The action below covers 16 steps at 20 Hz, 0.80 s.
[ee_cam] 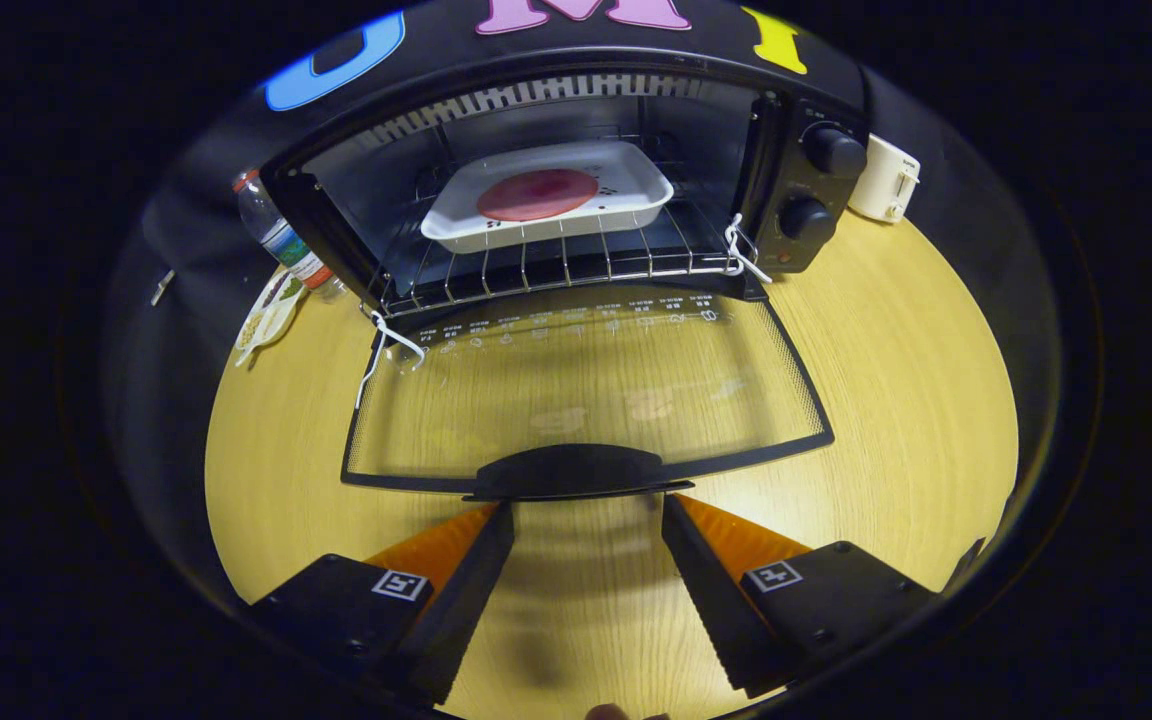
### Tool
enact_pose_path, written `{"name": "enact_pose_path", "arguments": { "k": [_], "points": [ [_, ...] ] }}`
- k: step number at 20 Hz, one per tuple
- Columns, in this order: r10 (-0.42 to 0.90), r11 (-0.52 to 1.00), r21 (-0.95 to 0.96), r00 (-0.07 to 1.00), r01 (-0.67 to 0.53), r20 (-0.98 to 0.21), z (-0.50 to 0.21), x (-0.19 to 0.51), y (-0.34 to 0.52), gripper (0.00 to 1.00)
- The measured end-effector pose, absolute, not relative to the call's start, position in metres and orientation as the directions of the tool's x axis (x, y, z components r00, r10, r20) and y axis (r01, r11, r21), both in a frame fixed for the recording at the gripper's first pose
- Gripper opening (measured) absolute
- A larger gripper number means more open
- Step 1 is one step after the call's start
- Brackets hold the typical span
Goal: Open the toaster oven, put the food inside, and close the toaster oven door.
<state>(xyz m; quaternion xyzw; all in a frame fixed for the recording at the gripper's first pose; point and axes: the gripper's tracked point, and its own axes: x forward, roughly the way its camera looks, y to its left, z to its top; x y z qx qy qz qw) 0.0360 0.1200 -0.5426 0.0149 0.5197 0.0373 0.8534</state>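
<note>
The gripper (pixel 586 505) is spread wide and holds nothing, its two fingertips sitting just short of the dark curved handle (pixel 571 470) of the black toaster oven's (pixel 796 190) glass door (pixel 586 390), which lies folded down flat over the pale wooden table (pixel 896 400). Beyond the door, a white rectangular tray (pixel 546 205) carrying a round red piece of food (pixel 538 194) rests on the wire rack (pixel 556 265) inside the oven.
</note>
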Motion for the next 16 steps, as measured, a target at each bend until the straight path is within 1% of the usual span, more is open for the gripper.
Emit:
{"name": "enact_pose_path", "arguments": {
  "k": [3, 7, 12, 16],
  "points": [
    [0.093, 0.995, 0.100, 0.482, -0.011, -0.871, -0.528, 0.041, 0.122, 0.99],
    [0.097, 0.994, 0.050, 0.556, -0.099, -0.826, -0.500, 0.045, 0.122, 0.99],
    [0.099, 0.994, 0.052, 0.595, -0.096, -0.798, -0.483, 0.047, 0.123, 0.99],
    [0.102, 0.994, 0.057, 0.653, -0.089, -0.751, -0.464, 0.054, 0.122, 0.99]
  ]
}}
